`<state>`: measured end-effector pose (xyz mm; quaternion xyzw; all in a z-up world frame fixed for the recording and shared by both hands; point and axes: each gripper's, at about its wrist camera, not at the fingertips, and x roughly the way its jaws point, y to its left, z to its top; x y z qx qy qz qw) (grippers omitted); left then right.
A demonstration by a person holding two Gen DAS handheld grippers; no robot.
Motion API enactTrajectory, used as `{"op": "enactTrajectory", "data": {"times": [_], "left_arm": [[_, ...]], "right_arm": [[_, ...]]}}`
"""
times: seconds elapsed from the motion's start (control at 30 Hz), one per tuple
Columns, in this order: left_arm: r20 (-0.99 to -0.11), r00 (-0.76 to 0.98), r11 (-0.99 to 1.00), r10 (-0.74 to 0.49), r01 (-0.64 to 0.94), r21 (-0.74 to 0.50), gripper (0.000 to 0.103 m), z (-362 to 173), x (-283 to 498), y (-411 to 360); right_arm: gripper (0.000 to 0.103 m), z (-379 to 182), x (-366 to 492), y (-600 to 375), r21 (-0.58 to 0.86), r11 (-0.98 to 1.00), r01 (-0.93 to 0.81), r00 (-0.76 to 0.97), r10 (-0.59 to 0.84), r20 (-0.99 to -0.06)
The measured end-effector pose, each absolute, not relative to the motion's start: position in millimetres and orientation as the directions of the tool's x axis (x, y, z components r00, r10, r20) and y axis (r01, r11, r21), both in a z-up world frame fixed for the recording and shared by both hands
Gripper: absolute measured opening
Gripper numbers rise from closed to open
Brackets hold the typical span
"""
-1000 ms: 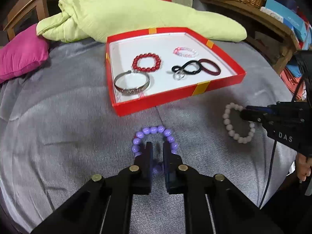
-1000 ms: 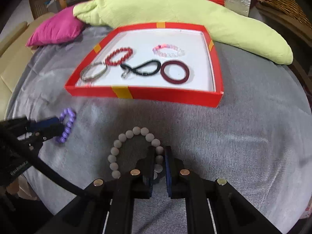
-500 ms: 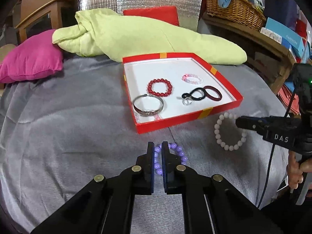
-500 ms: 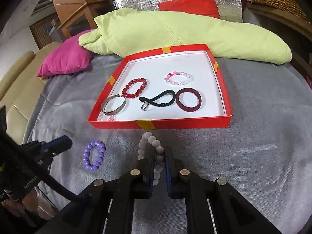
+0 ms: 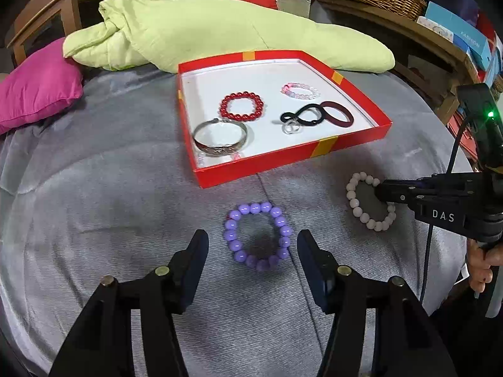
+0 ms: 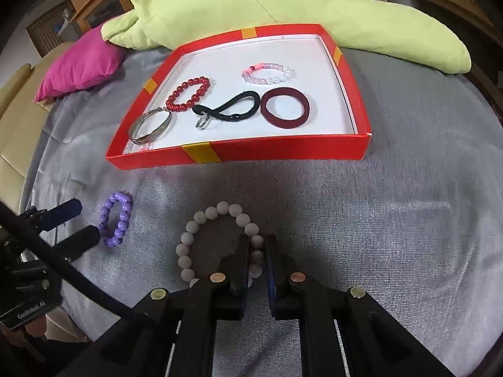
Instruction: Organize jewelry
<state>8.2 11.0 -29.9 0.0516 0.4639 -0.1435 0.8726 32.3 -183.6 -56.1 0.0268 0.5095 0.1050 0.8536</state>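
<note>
Our left gripper (image 5: pixel 251 245) jaws are opening, the purple bracelet (image 5: pixel 256 235) lying loose between them; our right gripper (image 6: pixel 258 248) pinches the white bracelet (image 6: pixel 220 238), whose round beads could slip before reaching the red box (image 6: pixel 283 152).

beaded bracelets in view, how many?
4. Red one and pink-clear one in the red box; purple one and white one on the grey cover. More beads peek beside the silver bangle, unclear.
</note>
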Motion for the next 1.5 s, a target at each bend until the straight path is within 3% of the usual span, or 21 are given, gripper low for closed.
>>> {"op": "enactTrajectory", "data": {"times": [0.07,0.27,0.33,0.37,0.4,0.53,0.87,0.93,1.0,1.03,1.33,1.4,1.5], "left_arm": [[-0.833,0.517,0.953,-0.195,0.300,-0.036,0.071,-34.7,9.1,6.1],[-0.849,0.499,0.945,-0.175,0.328,-0.002,0.070,-50.0,13.7,-3.3],[-0.841,0.508,0.944,-0.183,0.331,-0.006,0.050,-51.1,14.3,-2.9],[-0.836,0.511,0.941,-0.197,0.337,-0.015,0.033,-49.7,14.5,-2.3],[-0.834,0.508,0.938,-0.215,0.344,-0.033,0.023,-48.6,14.5,-1.8],[-0.815,0.530,0.932,-0.235,0.360,-0.035,0.006,-42.1,11.8,-3.4],[-0.811,0.548,0.952,-0.205,0.304,-0.035,0.005,-36.0,15.7,9.4],[-0.815,0.543,0.959,-0.200,0.281,-0.048,0.019,-35.0,17.6,14.5],[-0.814,0.539,0.959,-0.216,0.275,-0.072,0.059,-34.5,18.3,16.3],[-0.810,0.547,0.960,-0.212,0.272,-0.068,0.062,-34.1,17.2,15.2],[-0.824,0.530,0.938,-0.201,0.347,-0.006,0.059,-55.7,19.0,-13.0],[-0.818,0.520,0.932,-0.245,0.357,-0.052,0.023,-53.8,20.1,-11.5],[-0.815,0.513,0.931,-0.268,0.356,-0.082,0.020,-50.7,18.9,-9.2]], "right_arm": [[0.011,-56.6,31.9,-184.4,0.156,0.976,-0.153,0.458,0.210,-0.864],[0.011,-56.2,31.1,-184.2,0.152,0.975,-0.162,0.456,0.211,-0.865],[0.011,-55.9,30.9,-184.3,0.152,0.975,-0.164,0.456,0.211,-0.865],[0.011,-55.7,31.0,-184.6,0.152,0.975,-0.164,0.455,0.212,-0.865],[0.011,-55.7,31.2,-184.8,0.152,0.975,-0.164,0.455,0.212,-0.865],[0.011,-55.5,31.3,-184.7,0.153,0.975,-0.164,0.455,0.212,-0.865],[0.011,-55.0,30.6,-183.5,0.152,0.974,-0.168,0.457,0.213,-0.863],[0.011,-55.3,31.2,-184.3,0.154,0.974,-0.168,0.455,0.215,-0.864],[0.011,-55.6,31.7,-184.6,0.153,0.974,-0.169,0.453,0.215,-0.865],[0.011,-55.5,31.5,-184.3,0.152,0.974,-0.168,0.453,0.213,-0.866],[0.011,-56.2,31.8,-182.7,0.144,0.975,-0.169,0.453,0.207,-0.867],[0.011,-56.1,31.7,-182.7,0.145,0.975,-0.169,0.454,0.208,-0.866],[0.011,-53.8,29.2,-182.4,0.138,0.974,-0.181,0.466,0.209,-0.860]]}}
